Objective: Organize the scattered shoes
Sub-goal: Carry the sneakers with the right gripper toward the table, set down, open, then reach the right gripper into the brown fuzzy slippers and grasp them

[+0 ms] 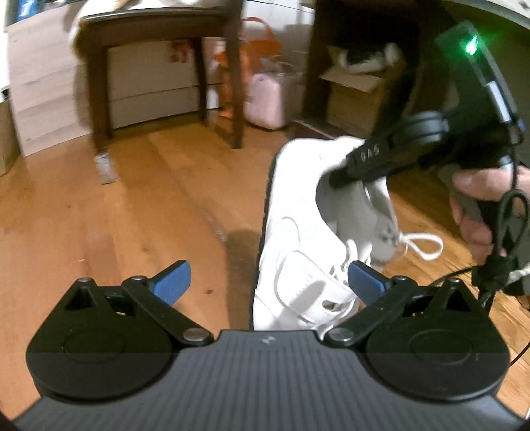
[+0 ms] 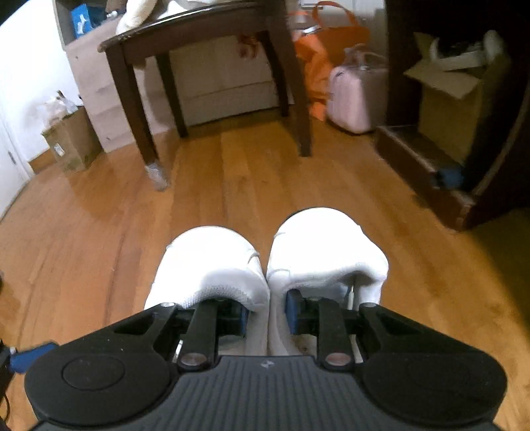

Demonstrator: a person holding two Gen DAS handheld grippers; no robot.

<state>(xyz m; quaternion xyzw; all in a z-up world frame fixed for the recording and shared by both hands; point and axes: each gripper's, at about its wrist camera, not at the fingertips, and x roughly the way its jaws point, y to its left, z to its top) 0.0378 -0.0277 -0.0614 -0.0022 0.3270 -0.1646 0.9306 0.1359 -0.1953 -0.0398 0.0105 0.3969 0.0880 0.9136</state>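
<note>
In the right claw point(image 2: 266, 313) — two white sneakers point(image 2: 326, 245), pinched together.

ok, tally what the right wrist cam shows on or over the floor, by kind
White shoes: 2, inner walls pinched together in the right gripper
Cardboard boxes: 2
Dark wooden table: 1
Orange bag: 1
Pink case: 1
Total: 7

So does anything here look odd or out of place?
Yes: the right tongs carry both white sneakers at once, pinched by their inner collars, dangling above the wooden floor with a lace hanging loose. The left tongs are open and empty.
</note>
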